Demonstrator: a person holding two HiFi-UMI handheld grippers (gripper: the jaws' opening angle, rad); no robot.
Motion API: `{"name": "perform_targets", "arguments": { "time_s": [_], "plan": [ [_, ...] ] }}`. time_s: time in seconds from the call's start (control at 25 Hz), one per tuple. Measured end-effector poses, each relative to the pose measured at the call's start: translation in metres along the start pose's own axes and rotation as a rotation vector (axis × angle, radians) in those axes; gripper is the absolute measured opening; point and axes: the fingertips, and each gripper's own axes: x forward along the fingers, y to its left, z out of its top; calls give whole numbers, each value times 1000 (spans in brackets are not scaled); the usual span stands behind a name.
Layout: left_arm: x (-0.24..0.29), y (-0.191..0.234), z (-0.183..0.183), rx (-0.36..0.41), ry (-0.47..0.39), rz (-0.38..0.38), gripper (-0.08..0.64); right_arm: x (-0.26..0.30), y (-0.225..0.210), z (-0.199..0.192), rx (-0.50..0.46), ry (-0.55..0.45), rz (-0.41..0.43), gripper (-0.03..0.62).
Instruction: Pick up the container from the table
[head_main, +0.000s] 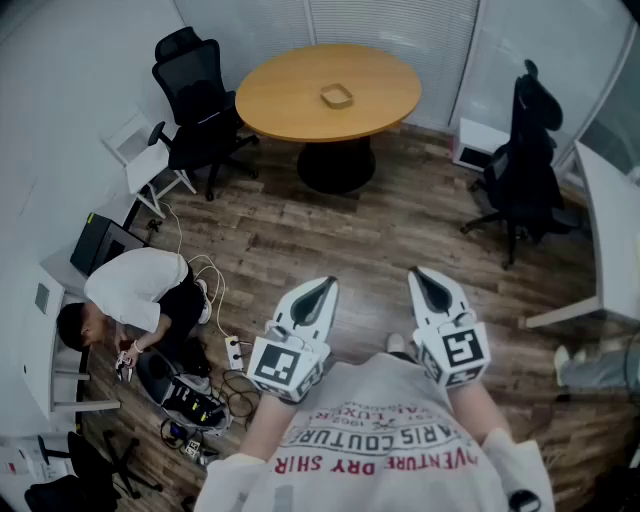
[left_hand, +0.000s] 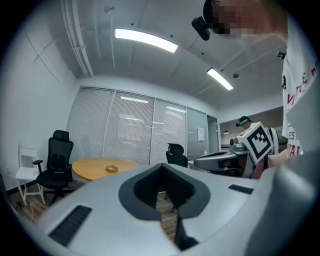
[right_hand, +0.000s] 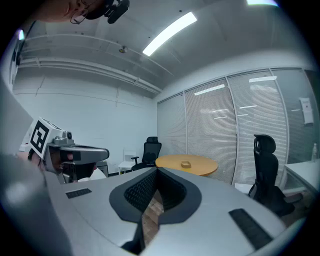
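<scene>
Tan container (head_main: 337, 96) on round table (head_main: 285, 102)

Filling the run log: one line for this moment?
container on round table, untouched | left gripper shut, empty | right gripper shut, empty

Container (head_main: 337, 96) on table (head_main: 290, 100): tiny, details indistinct.

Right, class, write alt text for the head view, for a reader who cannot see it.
The left gripper and right gripper, both shut and empty, point across a wooden floor toward a round table bearing a small container. Black office chairs flank the table; a person crouches at left among cables.
</scene>
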Motion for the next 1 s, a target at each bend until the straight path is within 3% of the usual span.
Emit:
{"name": "perform_targets", "arguments": {
  "time_s": [0.48,1.0],
  "plan": [
    [-14,3,-9,36,11,-10,0,-6,15,-6,26,13,17,2],
    [-15,8,-19,-6,-6,-4,0,-1,16,-16,33,14,20,2]
  ]
}}
